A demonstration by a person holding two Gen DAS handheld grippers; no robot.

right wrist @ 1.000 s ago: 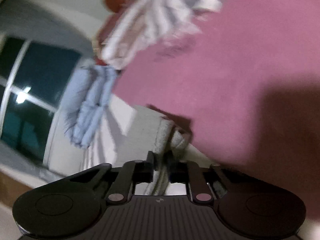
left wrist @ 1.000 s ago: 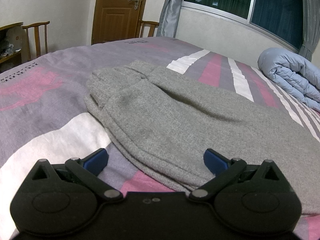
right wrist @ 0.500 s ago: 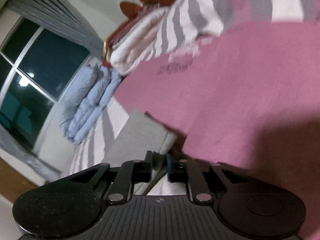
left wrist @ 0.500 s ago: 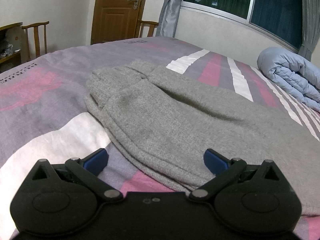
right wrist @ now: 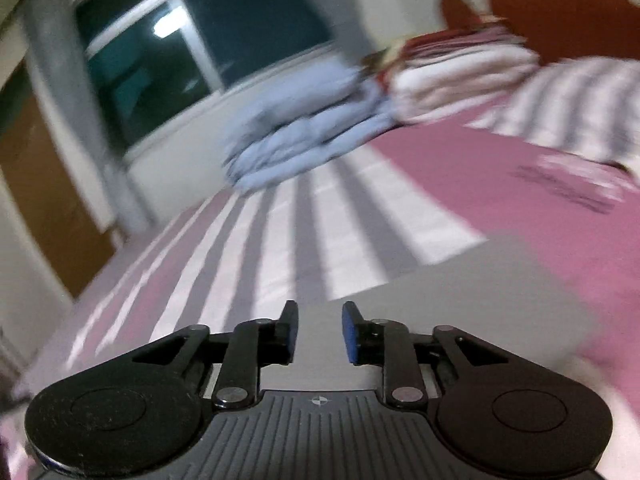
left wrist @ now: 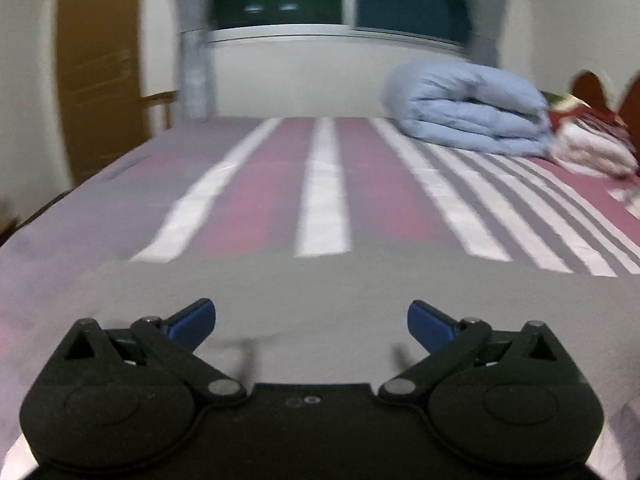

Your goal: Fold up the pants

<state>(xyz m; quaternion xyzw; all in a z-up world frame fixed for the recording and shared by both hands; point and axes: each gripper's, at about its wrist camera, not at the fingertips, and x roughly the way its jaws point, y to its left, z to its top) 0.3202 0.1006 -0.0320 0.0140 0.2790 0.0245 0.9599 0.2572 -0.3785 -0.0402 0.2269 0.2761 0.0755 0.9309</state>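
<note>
Your left claw (left wrist: 311, 318) was wide open, right claw (right wrist: 319, 330) partly released, both holding nothing; grey pants (left wrist: 320, 292) lay flat on the bed (left wrist: 320, 184) at 12 o'clock, stretching 9-to-3

Left tongs (left wrist: 311, 320) spread wide over grey pants (left wrist: 320, 292), striped bed (left wrist: 320, 184), blue duvet (left wrist: 468, 108) behind.
</note>
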